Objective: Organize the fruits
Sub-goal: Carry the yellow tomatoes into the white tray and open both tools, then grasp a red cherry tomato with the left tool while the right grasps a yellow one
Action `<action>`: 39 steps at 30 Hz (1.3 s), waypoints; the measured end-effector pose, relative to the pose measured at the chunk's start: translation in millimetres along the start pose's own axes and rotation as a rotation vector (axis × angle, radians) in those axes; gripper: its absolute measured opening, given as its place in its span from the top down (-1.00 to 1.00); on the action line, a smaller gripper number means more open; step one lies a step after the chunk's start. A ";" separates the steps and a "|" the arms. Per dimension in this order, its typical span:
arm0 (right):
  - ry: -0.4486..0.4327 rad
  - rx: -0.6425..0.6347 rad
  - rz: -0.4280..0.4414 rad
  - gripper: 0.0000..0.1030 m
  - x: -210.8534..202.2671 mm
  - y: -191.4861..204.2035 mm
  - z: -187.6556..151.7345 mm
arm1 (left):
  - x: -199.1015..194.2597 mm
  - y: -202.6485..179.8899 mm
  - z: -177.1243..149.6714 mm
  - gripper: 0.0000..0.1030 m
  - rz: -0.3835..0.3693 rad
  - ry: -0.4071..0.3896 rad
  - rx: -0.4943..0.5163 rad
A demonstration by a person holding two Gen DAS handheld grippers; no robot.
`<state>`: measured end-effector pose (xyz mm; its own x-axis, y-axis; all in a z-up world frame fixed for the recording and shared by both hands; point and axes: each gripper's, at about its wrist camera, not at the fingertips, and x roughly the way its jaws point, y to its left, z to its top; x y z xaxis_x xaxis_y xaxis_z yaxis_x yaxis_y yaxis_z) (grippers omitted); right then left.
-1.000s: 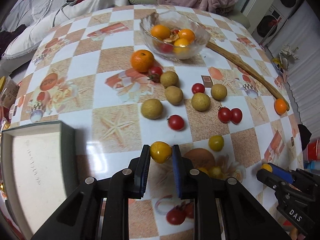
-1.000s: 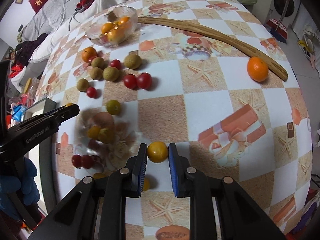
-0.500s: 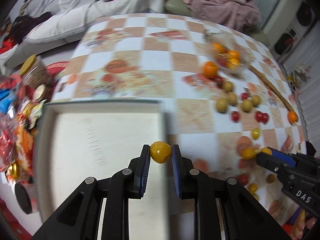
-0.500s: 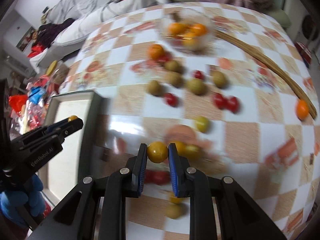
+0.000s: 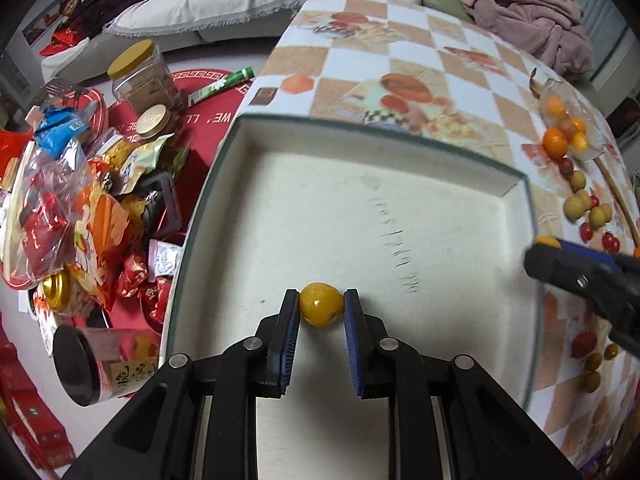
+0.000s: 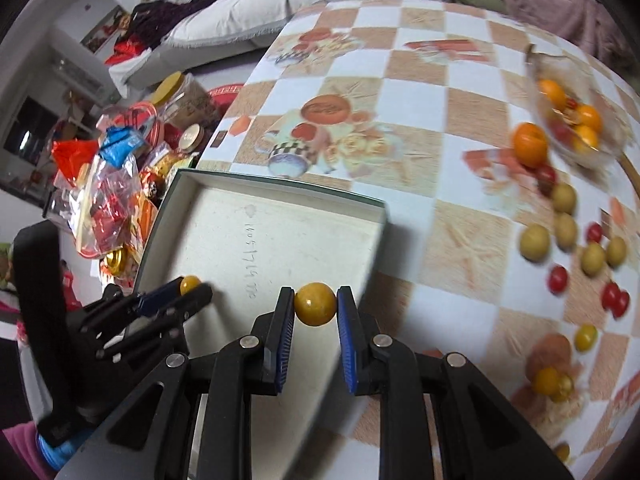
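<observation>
Both grippers have swung from the scattered fruit to over the shallow white box [image 5: 516, 184] at the table's left edge. The left gripper [image 5: 321, 310] and right gripper [image 6: 316, 305] each pinch a small, smooth yellow-orange tomato [image 5: 321, 309] [image 6: 315, 304] across its middle; light, soft-skinned and probably slippery, needing gentle pressure.

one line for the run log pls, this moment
left hand-held gripper: shut on yellow tomato, over box | right hand-held gripper: shut on yellow tomato, at box edge | box: no fruit yet

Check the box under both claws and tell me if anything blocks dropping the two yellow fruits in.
Nothing visible does. The left claw holds its yellow fruit over the bare box floor. The right claw holds its own fruit over the box's near right part; no other fruit lies inside.
</observation>
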<state>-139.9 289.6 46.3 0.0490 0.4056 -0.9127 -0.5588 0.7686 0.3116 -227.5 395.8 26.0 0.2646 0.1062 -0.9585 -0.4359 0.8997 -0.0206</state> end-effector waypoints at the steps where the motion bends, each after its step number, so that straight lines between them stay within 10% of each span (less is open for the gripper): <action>1: 0.012 -0.011 -0.007 0.54 6.5 3.1 2.9 | 1.5 1.5 -1.3 0.55 -0.004 0.003 -0.001; 8: 0.091 -0.074 -0.063 0.54 37.4 13.2 12.6 | 1.0 -1.3 -3.9 0.52 0.005 -0.013 0.034; 12: 0.103 -0.088 -0.072 0.36 42.4 15.4 13.7 | -1.7 5.3 -5.7 -0.53 0.012 -0.032 0.008; 19: 0.032 -0.076 -0.021 -0.66 25.1 18.5 19.0 | 0.8 9.1 -6.5 -0.53 0.021 -0.019 0.005; 39: -0.065 0.249 -0.196 -0.67 -65.7 -122.3 -63.4 | -39.6 -104.3 23.4 -0.53 -0.102 -0.108 0.214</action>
<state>-127.2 137.6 51.5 0.1930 0.2628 -0.9454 -0.3138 0.9294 0.1943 -172.4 307.6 72.8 0.3932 0.0441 -0.9184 -0.2136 0.9759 -0.0445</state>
